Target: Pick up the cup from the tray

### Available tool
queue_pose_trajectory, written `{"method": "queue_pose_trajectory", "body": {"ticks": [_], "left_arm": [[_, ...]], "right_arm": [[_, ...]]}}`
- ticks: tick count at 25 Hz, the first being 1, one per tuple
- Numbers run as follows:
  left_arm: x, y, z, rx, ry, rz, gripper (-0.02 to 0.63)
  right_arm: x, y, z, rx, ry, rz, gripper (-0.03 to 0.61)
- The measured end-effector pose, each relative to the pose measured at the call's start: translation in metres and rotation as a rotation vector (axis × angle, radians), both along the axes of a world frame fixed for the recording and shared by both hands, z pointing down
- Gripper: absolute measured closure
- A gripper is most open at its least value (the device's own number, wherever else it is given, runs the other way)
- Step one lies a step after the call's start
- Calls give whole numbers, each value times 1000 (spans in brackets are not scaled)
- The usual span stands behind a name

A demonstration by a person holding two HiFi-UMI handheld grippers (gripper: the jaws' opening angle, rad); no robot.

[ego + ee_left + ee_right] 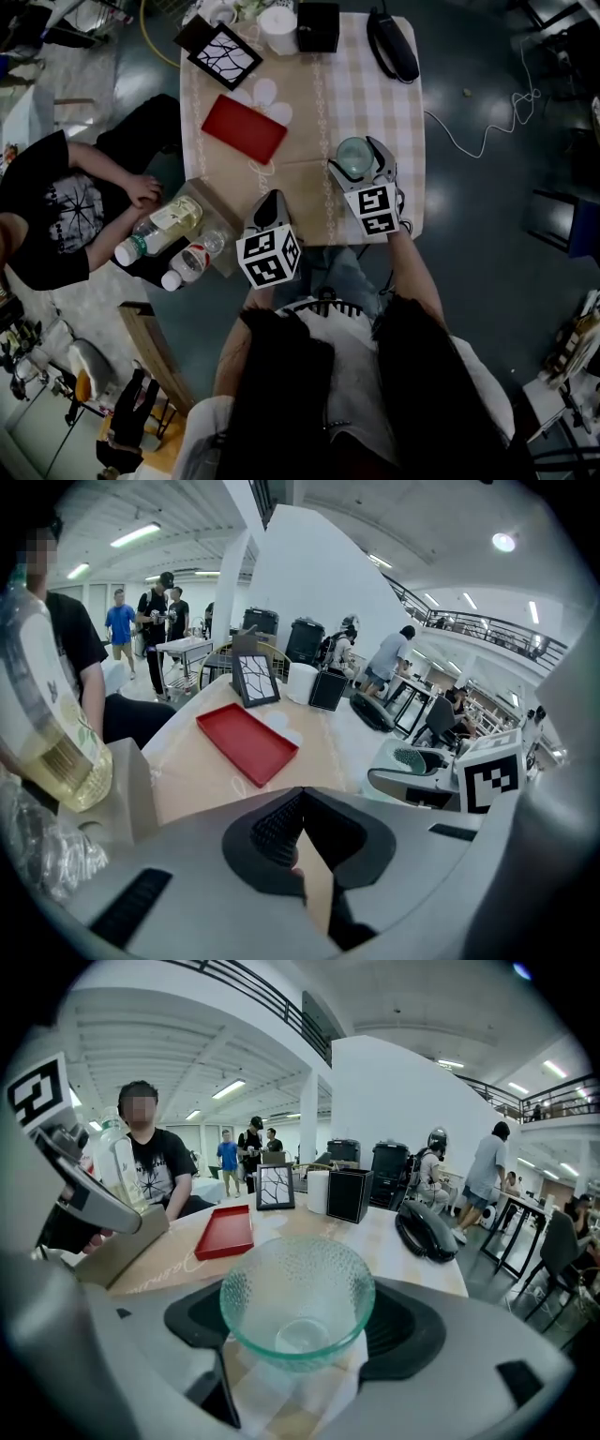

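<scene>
A clear green-tinted glass cup (354,155) (298,1297) sits between the jaws of my right gripper (360,159) (298,1333), which is shut on its sides. It is over the table's front right part, well apart from the red tray (246,127) (225,1232) (246,742), which lies with nothing in it at mid-left. My left gripper (270,199) (302,803) is shut with nothing in it, at the table's front edge, pointing toward the tray.
On the checked table (309,112) stand a framed picture (225,54), a paper roll (277,28), a black box (317,26) and a black handset (394,45) at the back. Bottles (169,225) on a cardboard box and a seated person (56,206) are at left.
</scene>
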State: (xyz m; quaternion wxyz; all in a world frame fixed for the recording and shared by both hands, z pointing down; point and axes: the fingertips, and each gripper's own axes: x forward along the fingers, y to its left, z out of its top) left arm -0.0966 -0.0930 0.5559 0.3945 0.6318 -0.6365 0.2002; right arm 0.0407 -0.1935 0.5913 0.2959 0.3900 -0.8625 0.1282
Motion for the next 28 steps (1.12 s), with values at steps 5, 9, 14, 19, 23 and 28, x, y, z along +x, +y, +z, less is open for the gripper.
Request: {"method": "queue_pose_trajectory", "body": {"ticks": [5, 9, 14, 19, 23, 28], "left_arm": [[-4, 4, 3, -11, -15, 27, 609], [1, 8, 7, -29, 3, 82, 607], [7, 19, 14, -68, 1, 156, 608], [10, 27, 17, -85, -23, 198, 607], [12, 27, 10, -61, -77, 235, 608], [15, 21, -8, -5, -80, 210, 608]], "right_arm": [[-3, 2, 5, 4, -20, 11, 178], [-1, 2, 6, 8, -24, 24, 178], [-3, 0, 1, -16, -104, 66, 176], [-4, 3, -11, 15, -107, 44, 175], [1, 2, -38, 79, -143, 66, 173], [7, 0, -73, 139, -158, 78, 173]]}}
